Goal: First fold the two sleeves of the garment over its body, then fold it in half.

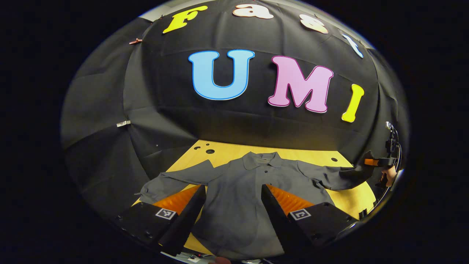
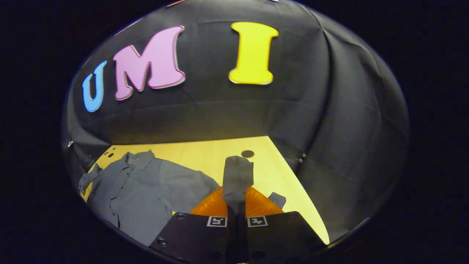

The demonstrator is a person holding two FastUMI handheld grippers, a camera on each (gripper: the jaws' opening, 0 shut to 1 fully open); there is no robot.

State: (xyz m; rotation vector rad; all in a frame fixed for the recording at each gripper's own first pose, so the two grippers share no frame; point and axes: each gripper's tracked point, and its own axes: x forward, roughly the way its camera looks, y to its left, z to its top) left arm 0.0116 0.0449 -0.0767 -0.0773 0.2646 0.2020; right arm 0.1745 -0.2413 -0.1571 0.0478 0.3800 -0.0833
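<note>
On the tabletop (image 1: 351, 205), a pale wooden board with dark holes near its far edge, we record the following, largest first.

Garment (image 1: 238, 190): a grey collared shirt lying face up and flat, collar toward the far wall and hem toward us. We judge it is spread this way so each sleeve can swing over the body without snagging.

Left sleeve (image 1: 176, 178): stretched out flat, its cuff near the tabletop's left edge, not yet folded.

Right sleeve (image 2: 237, 178): lifted clear of the board, its cuff end standing up between our fingers; we judge this is the first fold in hand, the lift keeping cloth from dragging.

Right gripper (image 2: 237, 214): fingers closed narrow, pinching the right sleeve from both sides. It also shows at the far right of the left gripper view, with the sleeve stretched toward it.

Left gripper (image 1: 232, 205): fingers spread wide, holding nothing, poised over the shirt's lower body.

Open room: bare board beyond the collar and right of the shirt; the body itself is unobstructed for the sleeve to land.
</note>
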